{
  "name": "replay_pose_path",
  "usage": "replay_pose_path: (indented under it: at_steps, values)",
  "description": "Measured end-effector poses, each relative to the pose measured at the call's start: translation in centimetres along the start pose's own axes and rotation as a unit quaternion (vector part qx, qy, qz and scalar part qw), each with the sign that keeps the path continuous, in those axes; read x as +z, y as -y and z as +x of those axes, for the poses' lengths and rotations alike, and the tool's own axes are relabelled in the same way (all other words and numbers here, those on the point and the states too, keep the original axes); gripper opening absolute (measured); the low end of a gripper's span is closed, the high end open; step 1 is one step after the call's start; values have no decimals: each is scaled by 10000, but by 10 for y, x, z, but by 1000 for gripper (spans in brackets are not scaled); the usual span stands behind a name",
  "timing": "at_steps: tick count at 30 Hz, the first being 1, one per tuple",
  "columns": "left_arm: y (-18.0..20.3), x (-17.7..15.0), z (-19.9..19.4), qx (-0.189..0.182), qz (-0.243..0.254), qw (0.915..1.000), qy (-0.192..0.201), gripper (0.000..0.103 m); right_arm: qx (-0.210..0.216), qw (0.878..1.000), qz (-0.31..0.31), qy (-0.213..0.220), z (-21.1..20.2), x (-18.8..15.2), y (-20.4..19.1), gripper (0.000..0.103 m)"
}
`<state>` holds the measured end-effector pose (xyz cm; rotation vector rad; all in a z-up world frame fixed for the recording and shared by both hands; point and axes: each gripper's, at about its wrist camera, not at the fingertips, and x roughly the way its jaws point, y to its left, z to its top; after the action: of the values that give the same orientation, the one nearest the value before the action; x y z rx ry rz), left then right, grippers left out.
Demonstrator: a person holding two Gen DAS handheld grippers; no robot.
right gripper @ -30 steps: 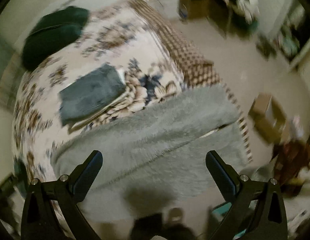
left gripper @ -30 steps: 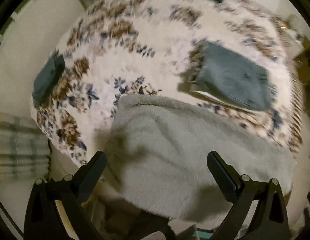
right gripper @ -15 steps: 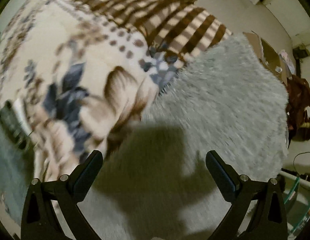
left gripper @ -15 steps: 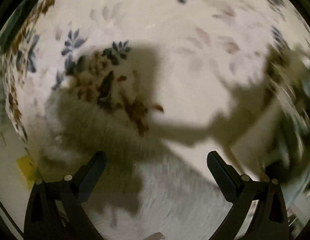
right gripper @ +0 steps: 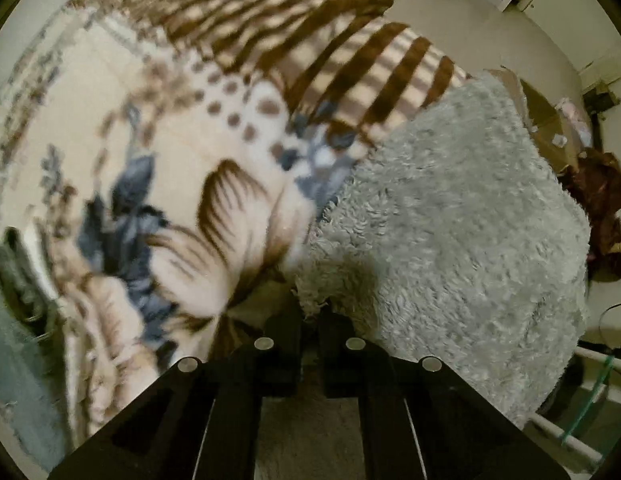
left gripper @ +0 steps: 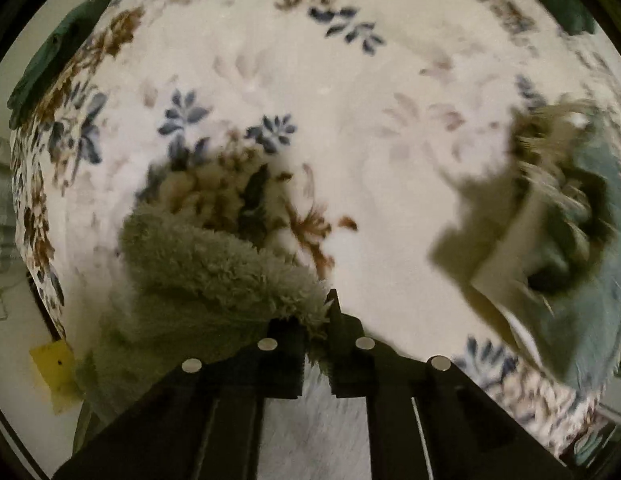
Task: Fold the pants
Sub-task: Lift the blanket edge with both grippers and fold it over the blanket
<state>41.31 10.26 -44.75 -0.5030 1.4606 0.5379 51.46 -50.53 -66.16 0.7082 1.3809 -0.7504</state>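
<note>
Nearest the lens in the left wrist view, the left claw [left gripper: 316,320] was closed, its black fingers pinching a tuft at the edge of the fluffy grey-green fleece pants [left gripper: 198,264], which bunched up to the left of the jaws. In the right wrist view the right claw [right gripper: 309,320] was likewise clamped shut on the near left edge of the same shaggy pants [right gripper: 450,220], whose pile spread away to the right over the end of the bed.

Both grips looked taken, so the task seemed to be at its opening: the garment lay mostly flat and wide, and no crisp fold line showed in either view. Judging from that, the lifting of the pinched edge, the carrying of it across and the later folds were all left to do.

Beyond the claws lay the cream plush floral blanket [left gripper: 350,100] covering the bed, with a brown striped border [right gripper: 310,40] at its far right side. To the right in the left view sat a folded blue-grey cloth [left gripper: 590,280], blurred, possibly an already folded garment. A dark green cushion-like shape [left gripper: 58,60] rested at the far left edge of the bed. Farther off, clutter lay on the pale floor [right gripper: 490,20].
</note>
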Motion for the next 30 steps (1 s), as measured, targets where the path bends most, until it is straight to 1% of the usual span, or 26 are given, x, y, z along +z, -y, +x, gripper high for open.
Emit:
replay_pose_path:
  at_steps: [3, 5, 6, 8, 9, 10, 12, 13, 15, 16, 18, 19, 21, 24, 26, 27, 28, 29, 30]
  values:
    - [-13, -28, -46, -264, 47, 9993, 266, 6, 303, 9994, -58, 137, -23, -13, 18, 6]
    - [-25, -49, -80, -453, 23, 9981, 417, 6, 507, 9984, -97, 215, -48, -26, 34, 6]
    - [-39, -39, -82, -557, 25, 9974, 457, 6, 594, 9979, -115, 236, -64, -31, 38, 6]
    - [-64, -45, -89, -684, 62, 9965, 472, 6, 737, 9966, -191, 307, -95, -41, 65, 6]
    - [-70, -50, -84, -707, 76, 9965, 450, 6, 776, 9963, -222, 309, -105, -48, 80, 6]
    - [-82, -61, -86, -686, 104, 9967, 413, 6, 792, 9960, -271, 297, -121, -63, 103, 6]
    - [-103, -82, -78, -588, 126, 9978, 263, 6, 730, 9966, -340, 194, -138, -82, 142, 6]
    - [-114, -94, -72, -511, 147, 9985, 144, 6, 661, 9971, -361, 75, -139, -95, 167, 6]
    - [-137, -120, -49, -215, 186, 9995, -120, 6, 464, 9981, -406, -91, -135, -121, 202, 6]
    - [-142, -131, -37, -115, 212, 9994, -243, 6, 387, 9981, -424, -227, -129, -134, 218, 6]
    - [-156, -153, -8, 137, 263, 9986, -442, 6, 167, 9979, -418, -463, -109, -155, 249, 6]
    - [-161, -164, 13, 331, 356, 9972, -562, 6, 57, 9974, -420, -578, -95, -164, 261, 6]
    - [-168, -178, 41, 506, 366, 9952, -750, 6, -126, 9969, -369, -680, -70, -178, 284, 6]
    - [-173, -190, 72, 695, 379, 9929, -886, 9, -224, 9961, -376, -761, -45, -189, 298, 6]
    - [-171, -194, 74, 667, 355, 9939, -799, 10, -315, 9941, -404, -954, -27, -193, 309, 7]
    - [-170, -194, 70, 655, 381, 9945, -721, 10, -294, 9929, -431, -1069, -21, -194, 314, 7]
    - [-168, -195, 64, 633, 400, 9952, -637, 11, -253, 9915, -464, -1193, -17, -195, 319, 9]
    - [-167, -196, 55, 561, 409, 9962, -530, 13, -250, 9911, -484, -1215, -18, -194, 323, 21]
    - [-166, -197, 47, 538, 423, 9967, -439, 26, -214, 9914, -509, -1184, -22, -194, 326, 29]
